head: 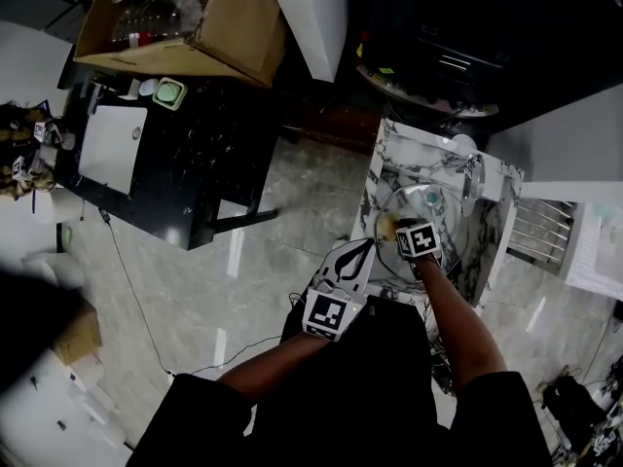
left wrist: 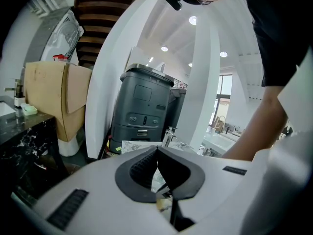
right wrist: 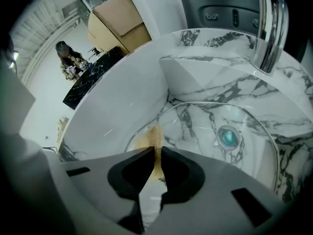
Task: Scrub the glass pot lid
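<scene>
beside the black table (head: 185,154) at the left of the head view, the left gripper (left wrist: 156,150) hangs in the air short of the marble sink (right wrist: 122,97). its jaws are brought together at the tips with nothing between them, and they point away toward a grey bin-like unit (left wrist: 144,106), not at the work. so this gripper steadies nothing.

further right, the right gripper (right wrist: 156,150) reaches down into the basin. its jaws are nearly closed, pinching a thin yellow-brown scrub pad (right wrist: 153,135) whose free end pokes out past the tips and sits at the near rim of the glass pot lid (right wrist: 210,126). the lid lies in the sink, well down the sloping marble. a teal round piece shows at its centre; whether that is the knob or the drain seen through the glass cannot be told. the chrome faucet (right wrist: 269,28) stands over the far right edge.

the main risk is the lid moving. it rests loose on a slick, slanted surface with no second hold, so a firm stroke may skate it along or tip it against the sink wall, and glass on marble could chip. the pad is also gripped only by a narrow edge, so pressing hard sideways may drag it out of the jaws and leave the bare tips scraping the glass. a wide sweep to the right could knock the faucet.
</scene>
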A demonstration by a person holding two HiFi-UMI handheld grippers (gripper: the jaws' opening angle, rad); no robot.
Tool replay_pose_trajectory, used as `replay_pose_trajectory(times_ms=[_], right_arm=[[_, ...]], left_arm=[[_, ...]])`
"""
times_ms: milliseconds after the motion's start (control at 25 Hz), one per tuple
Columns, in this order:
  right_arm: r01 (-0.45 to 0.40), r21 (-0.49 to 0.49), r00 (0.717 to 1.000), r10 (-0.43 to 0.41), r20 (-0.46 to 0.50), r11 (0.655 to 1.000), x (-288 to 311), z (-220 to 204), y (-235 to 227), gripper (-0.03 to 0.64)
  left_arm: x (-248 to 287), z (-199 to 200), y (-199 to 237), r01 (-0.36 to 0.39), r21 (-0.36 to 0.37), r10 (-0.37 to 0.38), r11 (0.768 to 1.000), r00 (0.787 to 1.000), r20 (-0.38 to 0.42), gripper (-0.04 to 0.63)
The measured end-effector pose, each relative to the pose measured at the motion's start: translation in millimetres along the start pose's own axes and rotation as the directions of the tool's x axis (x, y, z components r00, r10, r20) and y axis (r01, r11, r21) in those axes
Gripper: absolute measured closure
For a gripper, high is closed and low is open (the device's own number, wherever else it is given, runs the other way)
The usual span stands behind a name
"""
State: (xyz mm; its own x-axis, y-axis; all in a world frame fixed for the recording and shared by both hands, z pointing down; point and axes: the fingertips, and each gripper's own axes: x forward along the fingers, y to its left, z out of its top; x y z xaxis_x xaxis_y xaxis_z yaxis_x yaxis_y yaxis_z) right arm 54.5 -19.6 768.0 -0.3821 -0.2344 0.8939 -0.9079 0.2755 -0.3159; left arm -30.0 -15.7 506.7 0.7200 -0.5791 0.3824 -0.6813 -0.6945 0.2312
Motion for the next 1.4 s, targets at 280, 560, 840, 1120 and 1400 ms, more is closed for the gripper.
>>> replay_pose_trajectory(times_ms=[280,560,840,1120,1400], right_arm=[[0.022,-0.002,0.997,-0.022,0.069,1.0,-3,11,-11,0.56],[0.037,0.09,0.986,-0.051,0.16,0.995,-9,21,-36,0.56],[0.032,0.149,0.977,-0.063,0.204,0.988,-17,19,-60,0.56],[0.035,0.232,0.969,-0.09,0.231,0.972,-26,16,-87,0.56],[0.082,0.243,0.957,-0.144,0.251,0.967,-37,9,-115,0.56]], left_arm=[[5,0,-6,-0.006,0.005,0.006,1.0,1.0,-0.008,0.58],[14,-4,-16,-0.02,0.006,0.02,1.0,1.0,-0.019,0.58],[21,-3,-31,-0.022,0.012,0.022,1.0,0.999,-0.027,0.58],[23,-5,-42,-0.036,0.028,0.037,0.999,0.999,-0.037,0.58],[26,-6,-54,-0.04,0.026,0.041,0.999,0.998,-0.042,0.58]])
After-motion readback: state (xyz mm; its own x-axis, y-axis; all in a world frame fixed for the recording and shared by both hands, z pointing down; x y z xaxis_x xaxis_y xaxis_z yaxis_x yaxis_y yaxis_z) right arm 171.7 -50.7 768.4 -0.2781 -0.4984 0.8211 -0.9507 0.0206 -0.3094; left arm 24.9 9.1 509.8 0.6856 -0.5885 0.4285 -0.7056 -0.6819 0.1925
